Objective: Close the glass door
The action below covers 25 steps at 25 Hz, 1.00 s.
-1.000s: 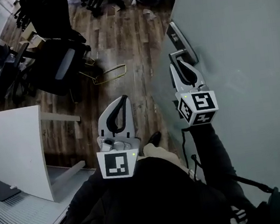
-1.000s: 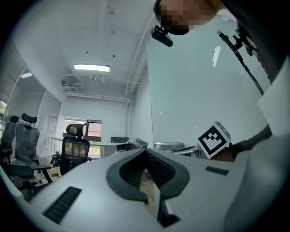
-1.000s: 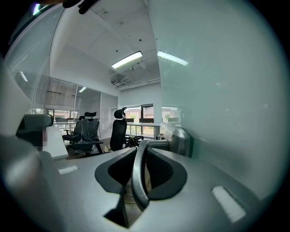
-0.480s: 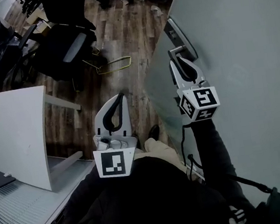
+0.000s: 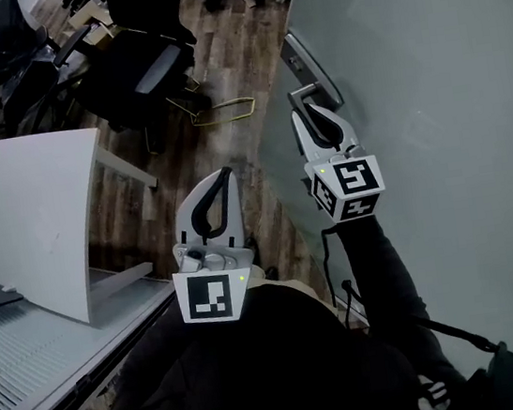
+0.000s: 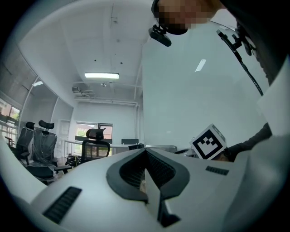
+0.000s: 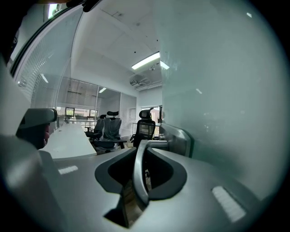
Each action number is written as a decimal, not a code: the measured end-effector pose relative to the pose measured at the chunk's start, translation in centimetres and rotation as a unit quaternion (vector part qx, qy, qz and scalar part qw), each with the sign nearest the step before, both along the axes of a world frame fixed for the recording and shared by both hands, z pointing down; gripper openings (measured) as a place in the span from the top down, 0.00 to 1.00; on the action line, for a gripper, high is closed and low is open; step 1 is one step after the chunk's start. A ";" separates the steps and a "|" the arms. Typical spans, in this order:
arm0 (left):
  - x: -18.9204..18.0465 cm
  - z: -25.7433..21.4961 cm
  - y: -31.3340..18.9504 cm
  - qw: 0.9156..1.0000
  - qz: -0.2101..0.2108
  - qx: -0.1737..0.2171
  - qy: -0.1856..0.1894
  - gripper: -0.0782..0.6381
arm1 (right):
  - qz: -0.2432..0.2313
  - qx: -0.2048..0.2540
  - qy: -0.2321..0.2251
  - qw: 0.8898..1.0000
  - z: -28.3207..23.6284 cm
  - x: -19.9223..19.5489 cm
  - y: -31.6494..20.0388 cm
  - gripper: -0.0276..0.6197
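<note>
Head view shows the right gripper [image 5: 310,114] reaching to the upper middle of the frame, where its tips meet the brushed-metal lever handle [image 5: 303,98] on the tall frosted pale-green glass door [image 5: 435,127] that fills the right side. In the right gripper view, the curved metal lever [image 7: 138,167] runs straight down the gap between the two jaws, which are pressed in on it from both sides, so the grasp looks made.

The left gripper [image 5: 223,177] hangs in the lower centre, apart from the door. In the left gripper view its jaws meet at the tips with nothing between them.

The door's free edge stands over the dark wood-plank floor [image 5: 228,71], with black office chairs [image 5: 139,74] at the upper left and a white desk panel [image 5: 21,213] at the left. No door frame or latch plate is in sight near that edge, so I judge the door open. Taking hold appears done; swinging the door shut remains.
</note>
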State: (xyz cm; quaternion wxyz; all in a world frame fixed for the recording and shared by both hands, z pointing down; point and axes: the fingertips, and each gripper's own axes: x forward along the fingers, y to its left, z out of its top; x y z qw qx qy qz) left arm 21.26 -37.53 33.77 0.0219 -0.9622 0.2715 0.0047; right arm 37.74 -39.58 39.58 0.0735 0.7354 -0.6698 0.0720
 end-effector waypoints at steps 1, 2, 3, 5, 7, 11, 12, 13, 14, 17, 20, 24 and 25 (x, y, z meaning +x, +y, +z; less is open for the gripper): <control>-0.7 -0.3 0.6 1.000 -0.006 0.002 -0.001 0.90 | -0.005 0.000 0.000 1.000 -0.2 -0.8 0.1 0.86; -1.5 -0.6 1.2 1.000 -0.011 0.005 -0.004 0.90 | -0.011 0.000 -0.001 1.000 -0.4 -1.4 0.2 0.86; -2.3 -0.7 1.8 1.000 -0.018 0.007 -0.007 0.90 | -0.015 0.001 -0.001 1.000 -0.5 -2.1 0.3 0.86; -4.1 -0.9 2.6 0.999 -0.033 0.009 -0.010 0.90 | -0.024 0.003 -0.001 1.000 -0.7 -3.4 0.2 0.86; -6.1 -1.0 3.5 0.999 -0.050 0.007 -0.008 0.90 | -0.036 0.000 0.000 0.999 -0.7 -5.0 0.0 0.86; -10.0 -1.4 6.2 0.997 -0.073 0.011 -0.009 0.90 | -0.056 -0.008 -0.001 0.998 -0.8 -8.3 0.3 0.86; -10.9 -1.4 6.8 0.997 -0.078 0.011 -0.012 0.90 | -0.059 -0.009 -0.001 0.998 -0.9 -9.0 0.5 0.86; -11.9 -1.3 7.3 0.996 -0.083 0.011 -0.015 0.90 | -0.062 -0.009 -0.001 0.998 -0.9 -9.7 0.6 0.86; -12.9 -1.1 7.6 0.996 -0.090 0.009 -0.017 0.90 | -0.065 -0.009 0.000 0.998 -0.9 -10.4 0.7 0.86; -15.4 -0.8 7.5 0.994 -0.112 0.002 -0.012 0.90 | -0.079 -0.012 0.004 0.997 -0.7 -12.8 0.6 0.86; -17.1 -0.6 7.8 0.993 -0.114 0.003 -0.007 0.90 | -0.094 -0.014 0.008 0.995 -0.5 -15.5 0.7 0.86; -19.4 0.0 7.9 0.994 -0.108 -0.002 -0.011 0.90 | -0.102 -0.010 0.009 0.995 -0.5 -18.7 1.3 0.86; -20.2 -0.1 7.9 0.994 -0.108 -0.001 -0.008 0.90 | -0.105 -0.010 0.009 0.994 -0.4 -19.6 1.4 0.86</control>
